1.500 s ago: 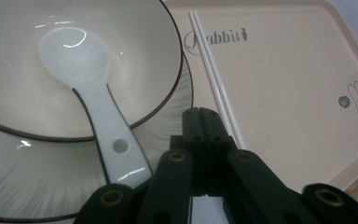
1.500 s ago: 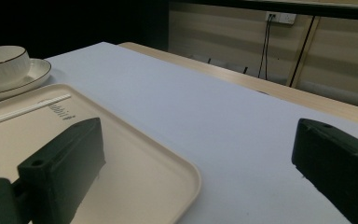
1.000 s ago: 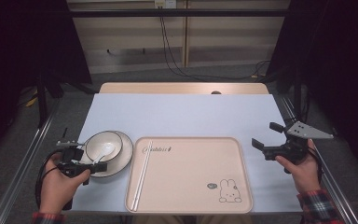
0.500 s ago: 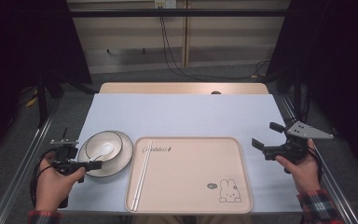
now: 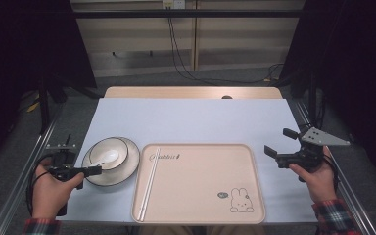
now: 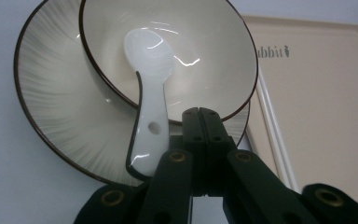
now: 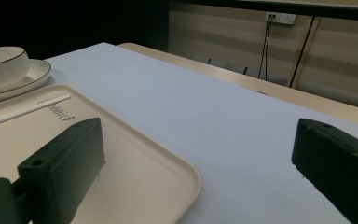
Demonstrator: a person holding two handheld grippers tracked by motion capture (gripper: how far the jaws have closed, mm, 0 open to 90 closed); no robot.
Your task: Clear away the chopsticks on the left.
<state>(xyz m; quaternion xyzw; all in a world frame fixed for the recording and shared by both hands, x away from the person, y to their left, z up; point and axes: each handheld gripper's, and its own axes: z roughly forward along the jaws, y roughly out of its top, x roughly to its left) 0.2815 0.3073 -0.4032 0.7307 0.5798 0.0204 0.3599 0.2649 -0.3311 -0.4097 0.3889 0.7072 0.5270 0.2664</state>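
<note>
High view: left claw (image 5: 94,170) drawn back toward the table's near-left edge since a second ago, when it reached over the plate; now only touching the plate's near rim, pressed together, nothing pinched. Bowl (image 5: 108,152) in the same spot as before, seated on the plate (image 5: 127,164), at the left of the table (image 5: 191,120) and just beside the tray (image 5: 200,186). White spoon (image 5: 108,156) lying inside the bowl. Chopsticks (image 5: 149,183) along the tray's left edge, unmoved. Right claw (image 5: 280,142) unchanged, held off the tray's right side, spread wide, empty.

Left gripper view: left claw (image 6: 200,114) shut tight, tips meeting over the bowl's (image 6: 205,51) near rim. Bowl cream-white and glossy, with a thin dark rim line, sitting off-centre on a ribbed plate (image 6: 51,102) of the same make. Spoon (image 6: 149,88) translucent white, scoop down in the bowl, handle with a small hole leaning out over the rim onto the plate, just left of the claw. Tray (image 6: 317,93) to the right, chopsticks (image 6: 272,126) along its edge.

Right gripper view: right claw (image 7: 196,154) wide apart over the tray's (image 7: 168,186) corner and the pale table (image 7: 214,107). Bowl (image 7: 2,63) and plate (image 7: 37,72) far off at upper left, chopsticks (image 7: 28,111) on the tray.
</note>
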